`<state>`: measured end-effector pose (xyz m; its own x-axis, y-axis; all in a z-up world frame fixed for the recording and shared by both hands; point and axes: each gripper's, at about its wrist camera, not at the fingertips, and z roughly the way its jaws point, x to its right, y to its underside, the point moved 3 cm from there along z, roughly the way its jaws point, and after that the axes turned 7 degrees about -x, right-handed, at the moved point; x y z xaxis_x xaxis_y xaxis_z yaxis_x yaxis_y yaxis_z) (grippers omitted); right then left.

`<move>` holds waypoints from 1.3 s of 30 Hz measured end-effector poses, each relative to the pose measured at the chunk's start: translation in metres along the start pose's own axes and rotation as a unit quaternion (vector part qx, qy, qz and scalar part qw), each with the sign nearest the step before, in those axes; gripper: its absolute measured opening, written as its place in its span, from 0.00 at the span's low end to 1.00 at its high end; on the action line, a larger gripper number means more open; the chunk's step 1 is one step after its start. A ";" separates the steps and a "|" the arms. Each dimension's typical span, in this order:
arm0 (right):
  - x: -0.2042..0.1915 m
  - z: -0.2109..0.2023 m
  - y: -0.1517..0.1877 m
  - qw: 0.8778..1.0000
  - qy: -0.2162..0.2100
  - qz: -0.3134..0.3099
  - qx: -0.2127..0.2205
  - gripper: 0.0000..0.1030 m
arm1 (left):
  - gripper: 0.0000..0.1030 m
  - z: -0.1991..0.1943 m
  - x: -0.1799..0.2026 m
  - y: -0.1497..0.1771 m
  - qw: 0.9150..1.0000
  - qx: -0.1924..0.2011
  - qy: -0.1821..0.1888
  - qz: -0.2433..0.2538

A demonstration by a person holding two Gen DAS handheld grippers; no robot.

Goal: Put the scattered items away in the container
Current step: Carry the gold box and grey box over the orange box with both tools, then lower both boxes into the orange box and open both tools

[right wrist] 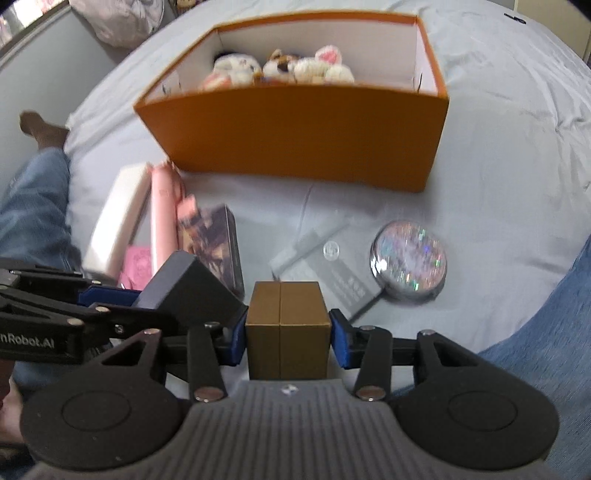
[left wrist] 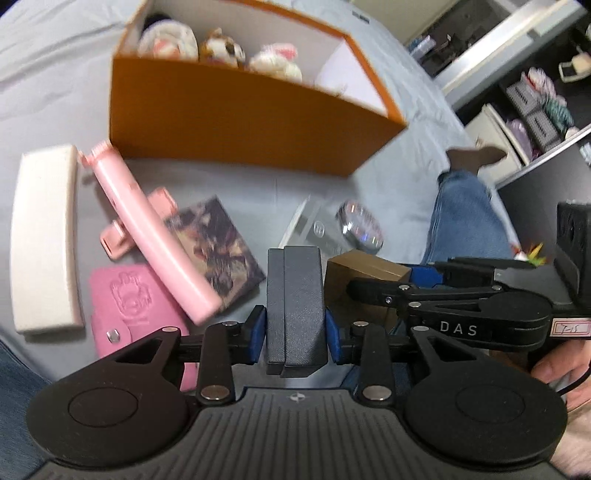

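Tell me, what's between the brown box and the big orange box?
In the right wrist view, a flat grey packet lies on the sheet between the brown box and the orange box; beyond it, bare sheet.

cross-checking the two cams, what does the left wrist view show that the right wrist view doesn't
Only the left wrist view shows the shelves at right and the whole pink pouch, snap included. Only the right wrist view shows the bundle at top left and the whole grey card. Both show the orange box with plush toys, the left gripper shut on the dark box, the right gripper shut on the brown box, and the glitter disc.
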<state>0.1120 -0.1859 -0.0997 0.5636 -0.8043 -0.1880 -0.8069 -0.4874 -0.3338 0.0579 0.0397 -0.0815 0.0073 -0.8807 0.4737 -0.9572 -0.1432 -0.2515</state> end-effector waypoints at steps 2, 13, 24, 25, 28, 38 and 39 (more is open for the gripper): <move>-0.002 -0.010 -0.010 1.000 -0.006 -0.005 0.016 0.47 | 0.37 -0.012 0.001 -0.009 1.000 0.016 -0.004 0.002; -0.018 -0.065 -0.093 0.991 -0.044 -0.011 0.128 0.47 | 0.37 -0.077 0.017 -0.075 0.991 0.120 -0.037 0.039; -0.021 -0.042 -0.176 0.988 -0.045 0.030 0.144 0.47 | 0.37 -0.076 0.003 -0.161 0.986 0.141 -0.094 0.006; -0.019 -0.036 -0.180 0.989 -0.043 0.035 0.139 0.47 | 0.37 -0.069 -0.002 -0.166 0.987 0.131 -0.097 -0.001; -0.013 -0.016 -0.189 0.990 -0.049 0.054 0.119 0.47 | 0.37 -0.055 -0.011 -0.173 0.986 0.126 -0.108 -0.001; -0.007 0.041 -0.195 0.991 -0.070 0.092 0.074 0.47 | 0.37 -0.035 -0.018 -0.180 0.981 0.110 -0.160 0.020; -0.007 0.044 -0.194 0.991 -0.068 0.092 0.071 0.47 | 0.37 -0.031 -0.021 -0.179 0.982 0.104 -0.154 0.015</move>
<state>0.2723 -0.0703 -0.0742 0.4358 -0.8172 -0.3772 -0.8707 -0.2768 -0.4065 0.2202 0.0980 -0.0205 0.0979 -0.9764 0.1926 -0.8792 -0.1756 -0.4429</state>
